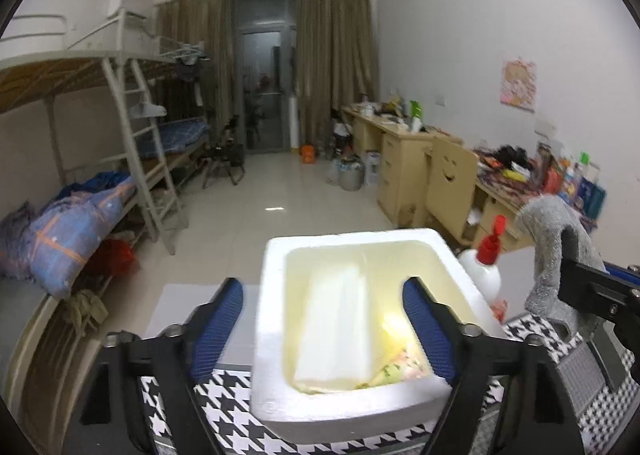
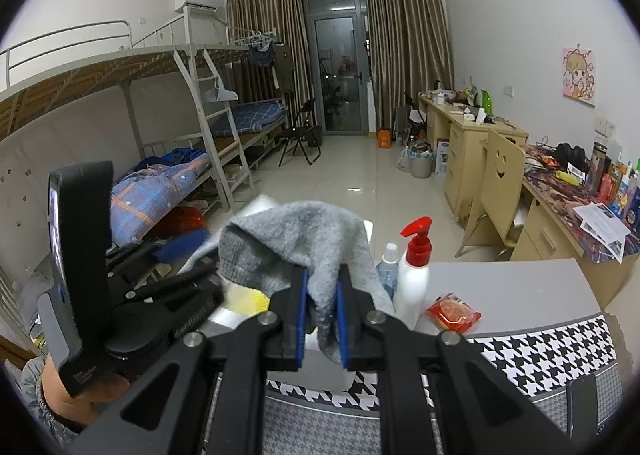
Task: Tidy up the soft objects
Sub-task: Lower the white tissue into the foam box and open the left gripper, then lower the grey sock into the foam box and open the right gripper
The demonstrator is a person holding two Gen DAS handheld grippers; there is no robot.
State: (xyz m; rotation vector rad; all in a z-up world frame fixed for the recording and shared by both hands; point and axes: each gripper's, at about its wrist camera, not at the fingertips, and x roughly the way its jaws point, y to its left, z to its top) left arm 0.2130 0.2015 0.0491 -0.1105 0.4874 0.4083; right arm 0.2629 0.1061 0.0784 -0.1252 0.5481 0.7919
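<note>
Hovering wide open and empty over the white foam box [image 1: 276, 335], left gripper [image 1: 326, 329]; at two o'clock, right gripper [image 2: 322, 313] pinching grey sock [image 2: 296, 239].

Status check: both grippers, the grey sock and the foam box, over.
Left gripper open, empty, over the foam box. Right gripper shut on grey sock, beside the box. Pump bottle close by the box's right side.

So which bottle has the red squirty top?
The taller white bottle, standing beside the foam box. Its pump top is bright red. The smaller clear bottle next to it has a plain white cap and a blue label.
</note>
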